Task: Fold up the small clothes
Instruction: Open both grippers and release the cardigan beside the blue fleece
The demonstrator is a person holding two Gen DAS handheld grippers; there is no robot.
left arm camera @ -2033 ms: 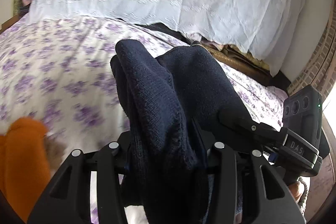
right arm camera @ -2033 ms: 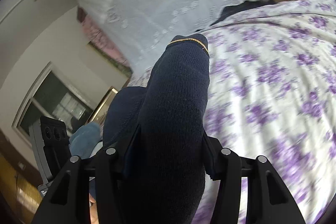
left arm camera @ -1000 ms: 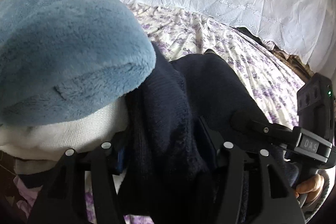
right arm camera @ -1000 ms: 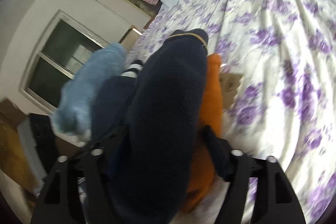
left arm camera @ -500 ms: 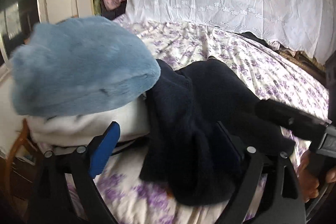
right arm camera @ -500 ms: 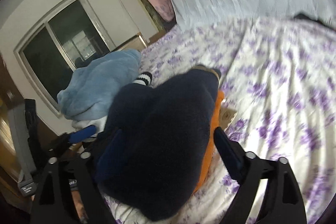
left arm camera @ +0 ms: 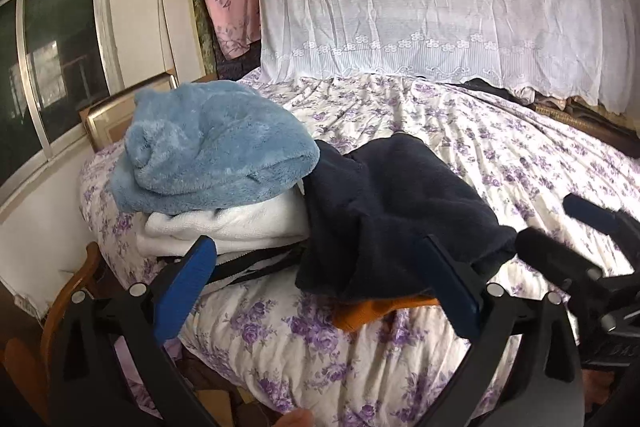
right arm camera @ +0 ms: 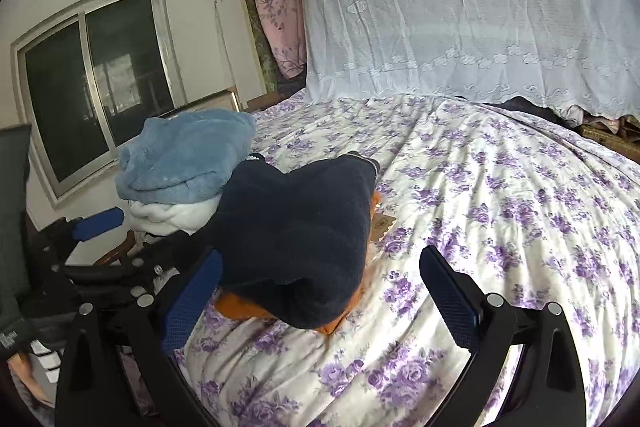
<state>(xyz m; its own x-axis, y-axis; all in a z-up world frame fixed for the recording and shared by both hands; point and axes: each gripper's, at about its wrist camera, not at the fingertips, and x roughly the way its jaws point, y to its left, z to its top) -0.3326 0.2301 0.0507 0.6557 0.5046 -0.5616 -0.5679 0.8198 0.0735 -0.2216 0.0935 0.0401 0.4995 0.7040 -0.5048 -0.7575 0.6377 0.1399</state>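
A folded navy knit garment (left arm camera: 392, 203) (right arm camera: 300, 235) lies on the bed on top of an orange garment (left arm camera: 372, 311) (right arm camera: 240, 307). Left of it is a pile with a blue fleece piece (left arm camera: 208, 147) (right arm camera: 184, 155) on folded white cloth (left arm camera: 240, 223). My left gripper (left arm camera: 316, 247) hovers just short of the navy garment, its jaws opening wide and the blue pads touching nothing. My right gripper (right arm camera: 320, 255) hangs back from the same garment, jaws likewise opening, nothing pressed between them.
The bed's purple-flowered sheet (right arm camera: 500, 211) stretches to the right and far side. White lace cloth (left arm camera: 432, 7) hangs at the head. A window (right arm camera: 92, 83) and a wooden chair (left arm camera: 68, 299) stand left of the bed. A cardboard tag (right arm camera: 382, 225) pokes out beside the orange garment.
Both grippers carried the navy garment to the pile, let go of it and opened wide. They have drawn back and up, and the garment now rests on the orange one.
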